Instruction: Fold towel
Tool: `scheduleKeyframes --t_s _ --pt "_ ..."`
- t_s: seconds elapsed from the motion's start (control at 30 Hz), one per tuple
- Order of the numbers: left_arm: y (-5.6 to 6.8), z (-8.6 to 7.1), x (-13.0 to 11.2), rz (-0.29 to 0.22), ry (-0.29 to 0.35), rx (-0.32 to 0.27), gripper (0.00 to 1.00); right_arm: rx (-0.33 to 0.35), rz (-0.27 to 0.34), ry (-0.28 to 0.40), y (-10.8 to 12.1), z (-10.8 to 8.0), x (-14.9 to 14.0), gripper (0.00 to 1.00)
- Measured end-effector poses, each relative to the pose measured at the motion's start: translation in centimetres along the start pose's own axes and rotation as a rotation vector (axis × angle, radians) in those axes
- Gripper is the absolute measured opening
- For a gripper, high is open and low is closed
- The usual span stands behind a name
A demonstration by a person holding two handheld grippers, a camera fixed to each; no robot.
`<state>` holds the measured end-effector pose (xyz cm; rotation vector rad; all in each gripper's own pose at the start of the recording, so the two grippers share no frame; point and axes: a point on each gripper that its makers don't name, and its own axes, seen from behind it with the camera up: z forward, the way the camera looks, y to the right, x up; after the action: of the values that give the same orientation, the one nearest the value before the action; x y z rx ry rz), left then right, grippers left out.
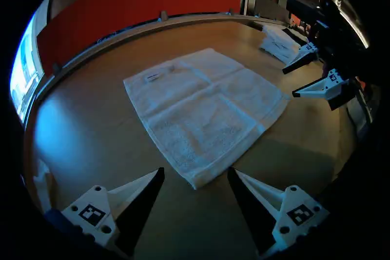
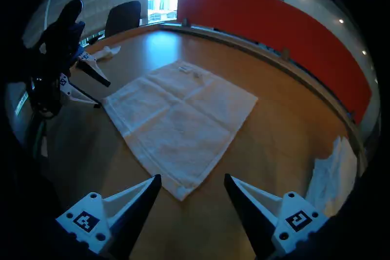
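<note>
Left claw and right claw gape empty at the flat towel; spare cloths lie well aside.

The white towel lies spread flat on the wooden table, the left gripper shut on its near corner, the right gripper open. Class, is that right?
Not quite. The left gripper view shows the left gripper open, fingers apart, the near corner of the white towel free between them. The rest stands: towel flat on the wooden table, right gripper open.
</note>
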<state>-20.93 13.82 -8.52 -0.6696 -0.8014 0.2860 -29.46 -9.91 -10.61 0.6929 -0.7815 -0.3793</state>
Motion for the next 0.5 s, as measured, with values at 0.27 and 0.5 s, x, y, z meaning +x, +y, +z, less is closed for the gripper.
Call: scheduleKeyframes --t_s 0.27,0.5 --pt "0.6 0.8 -1.2 -0.018 -0.033 -0.007 0.96 0.016 -0.002 -0.024 -0.5 0.7 -1.3 0.98" --pt "0.8 1.1 -1.2 -0.017 -0.037 -0.009 0.96 0.026 -0.005 -0.035 -0.6 0.9 -2.0 0.91"
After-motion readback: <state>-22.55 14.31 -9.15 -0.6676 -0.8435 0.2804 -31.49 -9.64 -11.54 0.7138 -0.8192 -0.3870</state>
